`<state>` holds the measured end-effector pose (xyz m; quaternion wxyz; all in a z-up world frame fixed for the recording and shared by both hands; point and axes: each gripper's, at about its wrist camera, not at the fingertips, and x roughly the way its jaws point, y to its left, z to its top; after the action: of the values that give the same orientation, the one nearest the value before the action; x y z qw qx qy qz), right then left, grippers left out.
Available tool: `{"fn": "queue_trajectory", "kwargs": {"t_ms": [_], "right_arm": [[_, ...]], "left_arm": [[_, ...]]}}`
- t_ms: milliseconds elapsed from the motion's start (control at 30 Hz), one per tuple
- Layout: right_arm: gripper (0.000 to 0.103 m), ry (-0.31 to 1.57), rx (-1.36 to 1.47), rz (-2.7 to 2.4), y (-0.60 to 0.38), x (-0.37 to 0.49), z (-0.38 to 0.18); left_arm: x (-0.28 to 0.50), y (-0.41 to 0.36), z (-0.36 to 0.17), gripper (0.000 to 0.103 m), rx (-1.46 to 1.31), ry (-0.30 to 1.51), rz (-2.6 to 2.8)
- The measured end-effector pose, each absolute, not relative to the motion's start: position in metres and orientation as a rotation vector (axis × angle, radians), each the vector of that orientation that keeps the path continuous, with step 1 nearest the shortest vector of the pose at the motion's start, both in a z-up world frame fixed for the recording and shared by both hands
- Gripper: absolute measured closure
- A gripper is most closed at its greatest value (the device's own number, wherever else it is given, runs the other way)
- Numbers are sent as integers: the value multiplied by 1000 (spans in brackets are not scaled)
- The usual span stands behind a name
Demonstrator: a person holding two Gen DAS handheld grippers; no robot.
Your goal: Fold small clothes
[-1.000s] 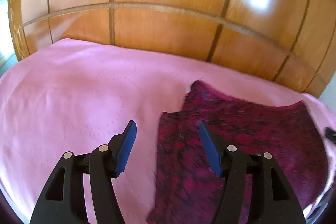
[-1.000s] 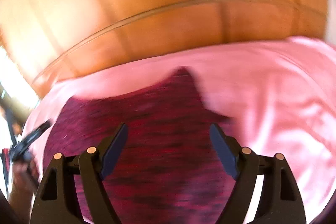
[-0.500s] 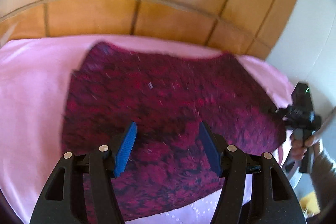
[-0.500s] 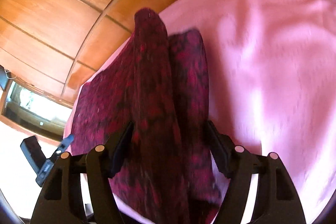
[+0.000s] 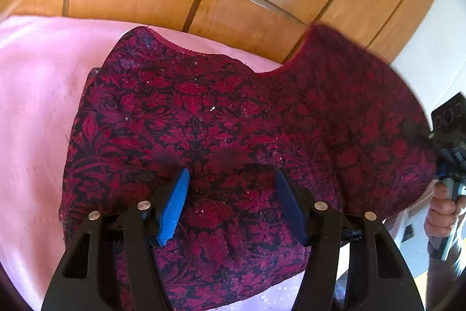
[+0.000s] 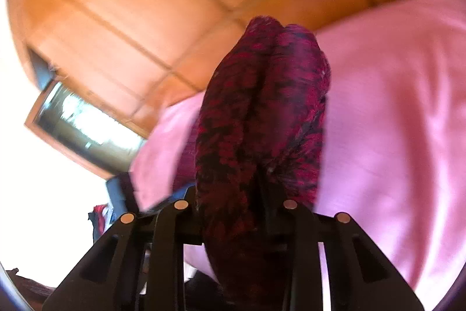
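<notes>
Right wrist view: right tongs [image 6: 233, 194] are closing on a bunched edge of the red top [image 5: 204, 121] at frame centre, left tongs [image 5: 230, 200] wide and empty above it on the pink bed [image 5: 38, 107], so a shallow bite could slip.

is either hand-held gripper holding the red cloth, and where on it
The right hand-held gripper is closing on a bunched edge of the red patterned garment, lifting that side. The left hand-held gripper is open above it, holding nothing.

A small dark-red garment [image 5: 221, 136] patterned with black florals is spread across a pink bedcover [image 5: 35, 107]; its right edge is lifted and bunched into a raised fold [image 6: 262, 118].
</notes>
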<state>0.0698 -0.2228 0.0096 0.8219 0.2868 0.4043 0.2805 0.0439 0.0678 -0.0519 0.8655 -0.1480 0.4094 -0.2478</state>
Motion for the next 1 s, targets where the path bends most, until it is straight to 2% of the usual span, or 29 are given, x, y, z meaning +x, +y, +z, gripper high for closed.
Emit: {"fn": "queue_trajectory", "kwargs": {"t_ms": [100,233,533,600,667,733,933,1000], "right_arm": [[81,815,583,693,-178,82,37],[82,793,500,797,-112,100,57],[82,947,233,815,10,103,3],[82,947,141,810,33,91,-9],[82,907,30,785,45,81,-16],[81,860,-51,760,52,71,-23],[69,761,-149,730,58,52,-27],[58,742,-161,731,55,51,-30]], "left_arm": [[47,84,-52,47,-382,853,-542],[45,108,-53,54,-445,844,-544],[19,238,-45,55,-726,749,-445],[21,251,-40,52,-771,735,-488],[29,251,-35,38,-811,730,-546],[37,248,-24,37,-799,724,-575],[77,193,-8,37,-657,798,-651],[91,172,-12,37,-593,875,-660]]}}
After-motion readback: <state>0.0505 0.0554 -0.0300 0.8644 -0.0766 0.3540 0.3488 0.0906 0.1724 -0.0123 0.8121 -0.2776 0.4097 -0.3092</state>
